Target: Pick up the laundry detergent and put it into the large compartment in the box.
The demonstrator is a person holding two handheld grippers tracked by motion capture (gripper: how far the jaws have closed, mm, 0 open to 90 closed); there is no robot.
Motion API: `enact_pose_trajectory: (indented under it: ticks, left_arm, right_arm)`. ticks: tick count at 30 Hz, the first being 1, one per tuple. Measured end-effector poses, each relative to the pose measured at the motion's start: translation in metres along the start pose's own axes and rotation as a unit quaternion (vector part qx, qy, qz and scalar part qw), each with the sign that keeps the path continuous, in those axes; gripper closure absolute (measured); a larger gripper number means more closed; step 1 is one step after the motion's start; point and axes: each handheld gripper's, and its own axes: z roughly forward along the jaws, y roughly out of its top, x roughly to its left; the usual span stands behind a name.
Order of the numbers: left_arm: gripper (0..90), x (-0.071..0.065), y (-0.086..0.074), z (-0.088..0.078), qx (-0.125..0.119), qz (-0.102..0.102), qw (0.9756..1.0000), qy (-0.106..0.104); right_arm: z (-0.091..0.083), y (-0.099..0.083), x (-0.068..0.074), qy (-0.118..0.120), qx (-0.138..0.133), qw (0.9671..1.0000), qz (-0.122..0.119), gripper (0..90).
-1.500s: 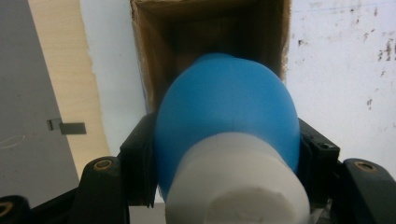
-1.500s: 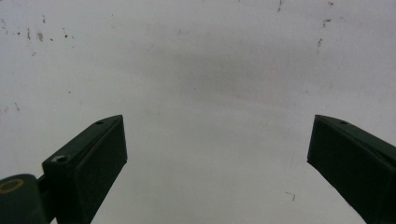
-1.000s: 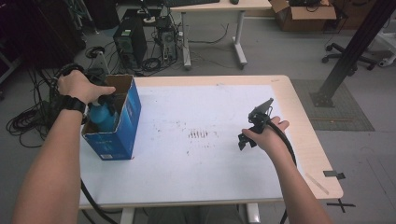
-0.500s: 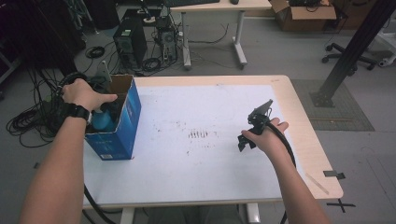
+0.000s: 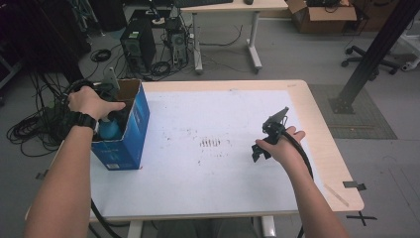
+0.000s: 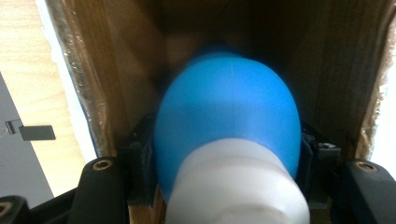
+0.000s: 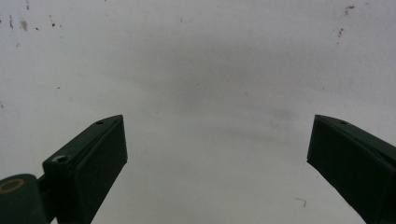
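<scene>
A blue cardboard box point(image 5: 130, 144) stands open-topped at the table's left edge. My left gripper point(image 5: 110, 119) reaches down into it, shut on a round blue object with a white end point(image 5: 111, 130). In the left gripper view the blue object point(image 6: 229, 116) sits clamped between the black jaws of the left gripper point(image 6: 229, 156), with the box's brown inner walls point(image 6: 327, 70) around it. My right gripper point(image 5: 258, 151) hovers over the right half of the table, tilted down. The right gripper point(image 7: 217, 121) stands open over the bare white surface with nothing between its fingers.
A white mat point(image 5: 208, 178) covers the wooden table point(image 5: 327, 163), with dark smudges point(image 5: 210, 143) near its middle. Computer towers point(image 5: 136, 47) and cables lie on the floor behind, and a black post point(image 5: 371, 54) rises at the right.
My left hand has shifted slightly at the box, with the blue object a little lower inside it. The right hand has stayed where it was.
</scene>
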Motion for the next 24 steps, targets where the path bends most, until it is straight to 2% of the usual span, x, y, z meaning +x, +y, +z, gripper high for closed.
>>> enact_pose_trajectory:
  ticks: [12,16,22,24]
  left_arm:
    - [37.1,-0.004,0.001,0.000,0.003,0.004,1.0000,0.004]
    - [36.6,-0.005,0.001,0.000,0.002,0.004,1.0000,-0.002]
    - [29.9,-0.007,0.000,-0.007,0.008,0.007,0.9999,0.010]
    - [29.0,-0.007,-0.001,-0.010,0.003,0.006,0.9999,0.010]
  right_arm:
    - [-0.002,-0.002,-0.001,0.002,-0.002,1.0000,0.000,5.0]
    - [-0.001,-0.003,-0.002,0.004,-0.002,1.0000,0.001,5.1]
    - [-0.004,-0.004,-0.003,0.005,-0.007,1.0000,0.002,5.1]
    - [-0.004,-0.004,-0.003,0.005,-0.007,1.0000,0.000,5.1]
